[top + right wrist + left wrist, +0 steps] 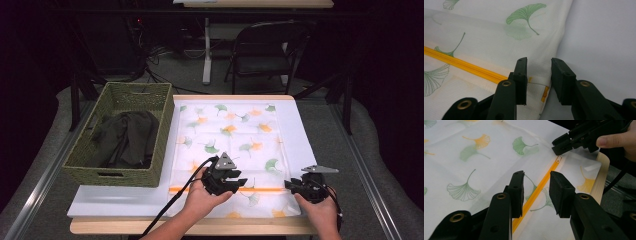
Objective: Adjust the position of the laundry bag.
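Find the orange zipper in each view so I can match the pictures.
High view: the zipper runs level across the bag's near end, between the two grippers.
Left gripper view: it slants from bottom centre up to its pull near the right gripper.
Right gripper view: it comes in from the left edge and passes behind the jaws.
Shared landmark: the green ginkgo leaf by the bag's right end.

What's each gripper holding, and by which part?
Nothing. Both the left gripper and right gripper stand open over the cover's orange zipper.
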